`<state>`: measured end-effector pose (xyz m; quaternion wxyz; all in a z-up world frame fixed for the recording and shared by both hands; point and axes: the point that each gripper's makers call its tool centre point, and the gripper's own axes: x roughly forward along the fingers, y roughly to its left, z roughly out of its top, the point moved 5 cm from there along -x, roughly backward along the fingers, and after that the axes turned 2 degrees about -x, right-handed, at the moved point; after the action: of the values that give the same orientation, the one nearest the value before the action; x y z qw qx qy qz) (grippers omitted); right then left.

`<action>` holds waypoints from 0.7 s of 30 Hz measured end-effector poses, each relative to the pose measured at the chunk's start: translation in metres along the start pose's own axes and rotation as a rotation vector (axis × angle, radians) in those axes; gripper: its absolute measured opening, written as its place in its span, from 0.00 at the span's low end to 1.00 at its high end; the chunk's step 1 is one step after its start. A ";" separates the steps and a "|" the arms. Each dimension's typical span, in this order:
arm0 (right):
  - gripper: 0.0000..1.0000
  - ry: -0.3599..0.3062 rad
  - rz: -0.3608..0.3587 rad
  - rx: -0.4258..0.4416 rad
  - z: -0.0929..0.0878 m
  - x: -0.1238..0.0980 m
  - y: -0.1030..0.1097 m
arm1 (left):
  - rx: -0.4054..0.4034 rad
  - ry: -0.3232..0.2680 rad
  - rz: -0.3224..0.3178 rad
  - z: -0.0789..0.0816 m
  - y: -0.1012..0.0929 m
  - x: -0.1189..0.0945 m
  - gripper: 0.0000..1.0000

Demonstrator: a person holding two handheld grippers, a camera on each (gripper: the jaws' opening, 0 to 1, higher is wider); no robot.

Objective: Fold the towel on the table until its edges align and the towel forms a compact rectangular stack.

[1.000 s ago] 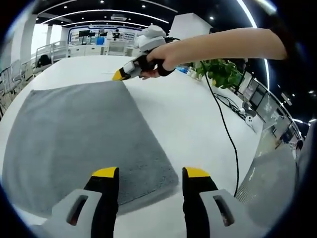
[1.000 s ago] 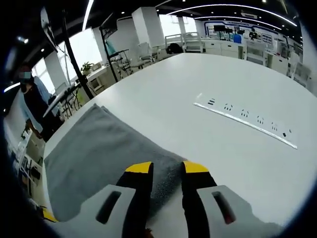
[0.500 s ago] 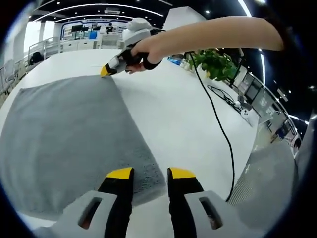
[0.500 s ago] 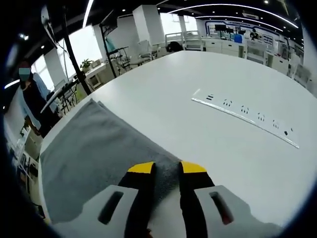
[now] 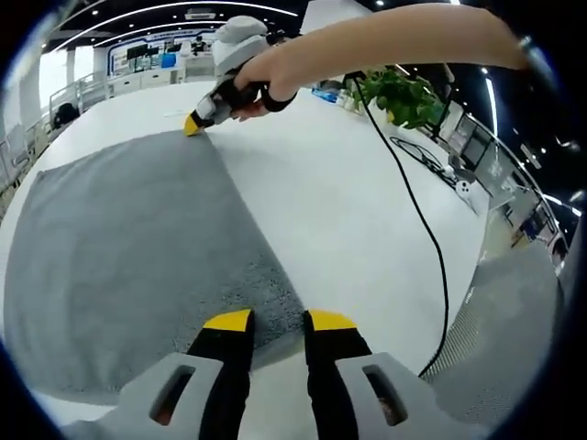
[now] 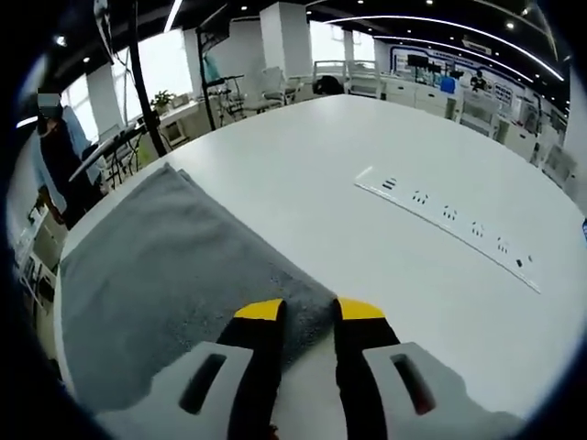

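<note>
Both grippers sit at corners of the grey terry-cloth towel (image 5: 128,247), which lies spread flat on the round white table (image 5: 358,229). Seen in the left gripper view, the left gripper (image 5: 278,323) has its yellow-tipped jaws drawn close, with only a narrow gap between them, and the near corner of the towel lies in that gap; whether the cloth is actually pinched cannot be told. Far across the towel in the same view, the right gripper (image 5: 194,124) rests its yellow tip at the opposite corner along the same edge, held by a person's bare hand (image 5: 252,92) and forearm reaching in from the right.

From the right gripper view, the right gripper's jaws are likewise nearly together, straddling a towel corner whose edge curls slightly between them; again the grip itself is unclear.

A thin black cable (image 5: 417,220) trails across the table top toward its edge. A long white power strip (image 6: 449,225) lies on the bare table well apart from the towel. A green leafy plant (image 5: 404,101) stands beyond the table, and a person in dark clothing (image 6: 60,160) stands beyond the towel's far edge.
</note>
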<state>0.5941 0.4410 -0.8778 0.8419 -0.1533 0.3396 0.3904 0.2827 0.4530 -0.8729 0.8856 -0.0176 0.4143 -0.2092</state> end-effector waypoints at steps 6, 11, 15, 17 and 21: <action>0.23 0.002 0.007 0.006 -0.001 0.001 0.000 | 0.002 -0.002 0.000 0.000 -0.001 -0.001 0.23; 0.20 -0.002 0.006 -0.017 -0.003 0.002 0.000 | 0.009 -0.011 0.010 0.000 -0.001 0.000 0.21; 0.15 0.006 -0.005 -0.024 -0.003 0.002 -0.001 | 0.032 0.000 0.030 -0.001 0.002 0.000 0.14; 0.08 0.011 0.015 -0.025 -0.002 0.003 0.002 | 0.049 0.007 0.042 -0.002 0.004 0.001 0.10; 0.06 0.011 0.016 -0.031 -0.002 0.003 0.004 | 0.099 0.024 0.057 -0.001 0.003 0.002 0.09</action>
<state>0.5917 0.4438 -0.8810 0.8345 -0.1657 0.3393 0.4013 0.2840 0.4555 -0.8760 0.8859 0.0407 0.4144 -0.2044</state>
